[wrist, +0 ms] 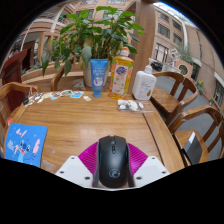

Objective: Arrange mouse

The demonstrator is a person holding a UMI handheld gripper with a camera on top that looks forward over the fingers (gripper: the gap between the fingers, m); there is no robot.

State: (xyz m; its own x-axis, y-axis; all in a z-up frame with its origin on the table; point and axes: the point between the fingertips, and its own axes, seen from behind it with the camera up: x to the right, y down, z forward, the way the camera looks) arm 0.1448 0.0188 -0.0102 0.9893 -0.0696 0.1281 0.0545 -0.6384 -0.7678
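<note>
The black computer mouse (113,160) sits between the two fingers of the tongs (113,163), its tail end toward the camera and its scroll wheel pointing away across the worktop (100,122). The magenta pads (88,155) lie close against its left and right flanks, and the tongs are set narrow about it; whether both pads truly press on the mouse cannot be told from this view. The mouse appears to lie at the near edge of the wooden worktop.

Beyond the fingers the wood is bare for a stretch. To the left, near the edge, lies a blue booklet (25,142) with a picture on its cover. Farther back, a tangle of white cable (45,97) lies at the left, and a small white item (129,104) lies toward the right. Along the far side stand a blue cup (98,75), a yellow-labelled bottle (121,73) just beside it, and a white pump bottle (145,84) to the right. Behind them rises a leafy green plant (92,32). Wooden chairs (181,98) stand around the worktop, with buildings visible beyond.
</note>
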